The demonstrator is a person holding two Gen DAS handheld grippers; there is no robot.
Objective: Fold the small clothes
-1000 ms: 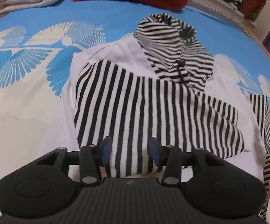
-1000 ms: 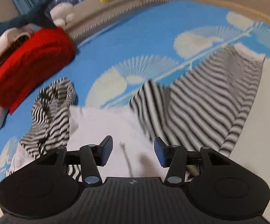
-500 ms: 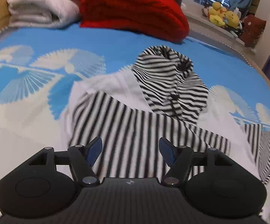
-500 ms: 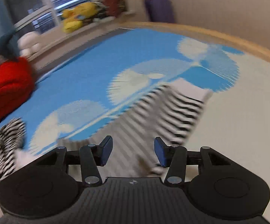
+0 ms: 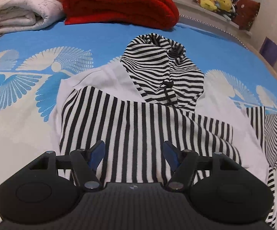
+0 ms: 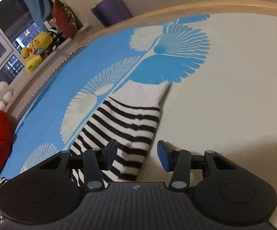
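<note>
One sleeve lies folded across the striped hoodie (image 5: 138, 126); left gripper (image 5: 133, 153) hovers wide open, empty. Right gripper (image 6: 137, 153), jaws narrowing but empty, lines up on the other sleeve (image 6: 127, 118) (cuff beyond); next, I'd say, pinch it.

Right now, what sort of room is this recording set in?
Most likely a bedroom: the striped hoodie lies on a bed with a blue patterned bedspread, folded blankets are piled at its far end, and stuffed toys sit on the windowsill.
</note>
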